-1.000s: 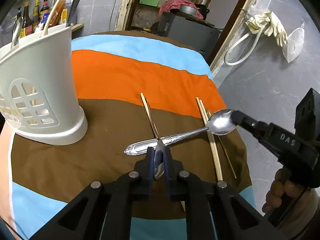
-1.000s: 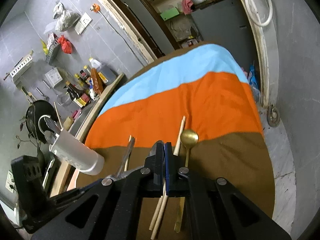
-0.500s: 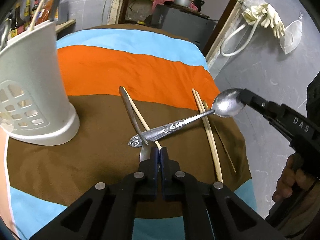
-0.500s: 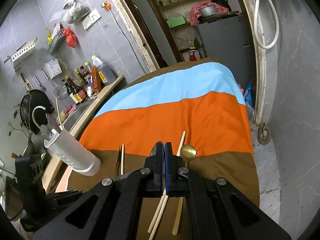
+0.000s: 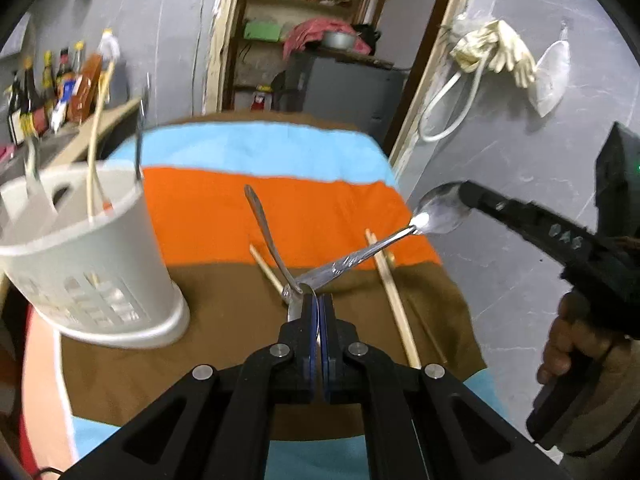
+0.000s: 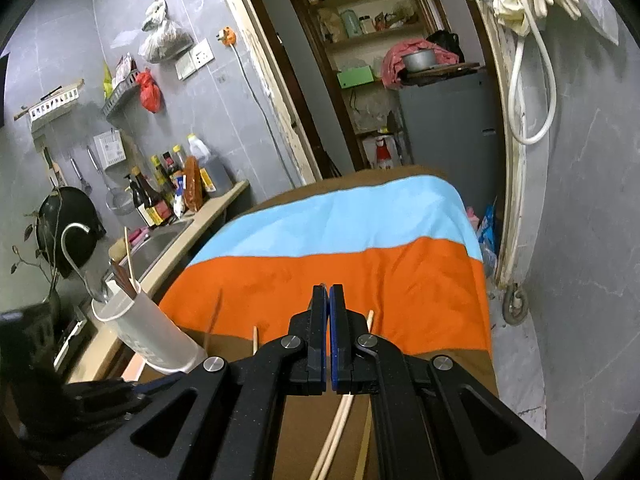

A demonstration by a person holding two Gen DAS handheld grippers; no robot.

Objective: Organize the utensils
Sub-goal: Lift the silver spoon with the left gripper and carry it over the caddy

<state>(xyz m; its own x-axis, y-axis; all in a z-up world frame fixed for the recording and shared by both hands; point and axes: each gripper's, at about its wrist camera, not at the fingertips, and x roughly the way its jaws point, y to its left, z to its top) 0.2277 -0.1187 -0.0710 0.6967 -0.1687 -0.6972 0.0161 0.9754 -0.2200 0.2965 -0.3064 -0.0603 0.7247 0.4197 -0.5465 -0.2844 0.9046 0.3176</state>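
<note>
My left gripper (image 5: 318,300) is shut on the bowl of a plain steel spoon (image 5: 264,236), whose handle points up and away above the striped cloth. My right gripper (image 5: 466,200) is shut on the bowl of an ornate silver spoon (image 5: 360,254), held in the air, its handle reaching toward the left gripper. In the right wrist view the right gripper (image 6: 328,292) is closed and the spoon is hidden. The white utensil holder (image 5: 92,264) stands at the left with several utensils in it; it also shows in the right wrist view (image 6: 148,336).
Wooden chopsticks (image 5: 394,300) lie on the brown stripe to the right, one more chopstick (image 5: 266,268) beside the left gripper. A striped tablecloth (image 5: 280,204) covers the round table. Bottles (image 6: 168,192) and a sink stand on the counter to the left.
Both grippers have risen with their spoons. The left spoon's handle has tilted more upright. The utensil holder now shows its open top, and the view has swung upward.
</note>
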